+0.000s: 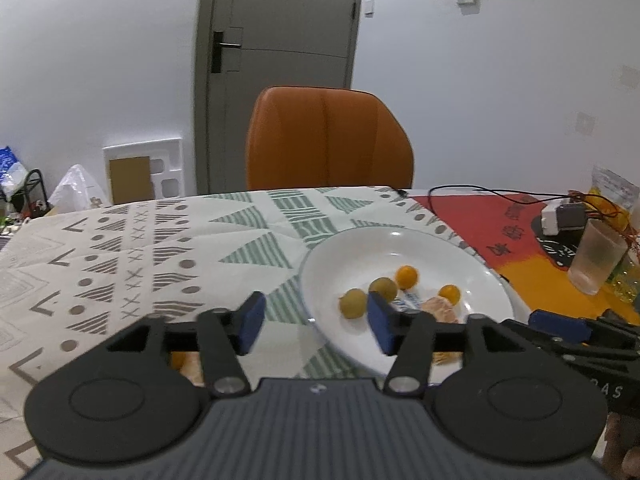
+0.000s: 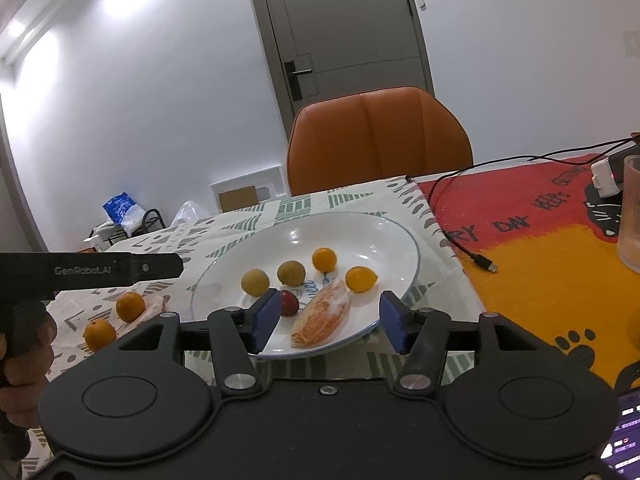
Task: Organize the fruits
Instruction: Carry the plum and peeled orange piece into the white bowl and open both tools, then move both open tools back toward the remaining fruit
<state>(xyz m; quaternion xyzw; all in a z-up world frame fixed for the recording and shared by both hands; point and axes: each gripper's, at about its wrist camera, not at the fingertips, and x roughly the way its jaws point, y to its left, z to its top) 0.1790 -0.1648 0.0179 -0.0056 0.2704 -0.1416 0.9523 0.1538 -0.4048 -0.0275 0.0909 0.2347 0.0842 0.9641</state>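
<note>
A white plate [image 2: 400, 232] [image 1: 400, 240] holds two yellow-green round fruits [image 2: 255, 282] [image 2: 291, 272], two small oranges [image 2: 324, 259] [image 2: 361, 279], a dark red fruit [image 2: 289, 303] and a peeled orange segment [image 2: 322, 318]. My right gripper [image 2: 330, 322] hovers open at the plate's near edge; its pads stand apart from the segment and touch nothing. Left of the plate, two small oranges [image 2: 130, 306] [image 2: 99, 334] and another peeled piece [image 2: 154, 306] lie on the cloth. My left gripper [image 1: 316, 322] is open and empty over the plate's left rim, close to one yellow-green fruit [image 1: 354, 304].
An orange chair [image 1: 328, 140] stands behind the table. On the red and orange mat [image 2: 540, 272] to the right lie a black USB cable [image 2: 480, 258], a white charger [image 2: 606, 178] and a ribbed glass [image 1: 596, 258]. A hand [image 2: 20, 360] holds the left gripper.
</note>
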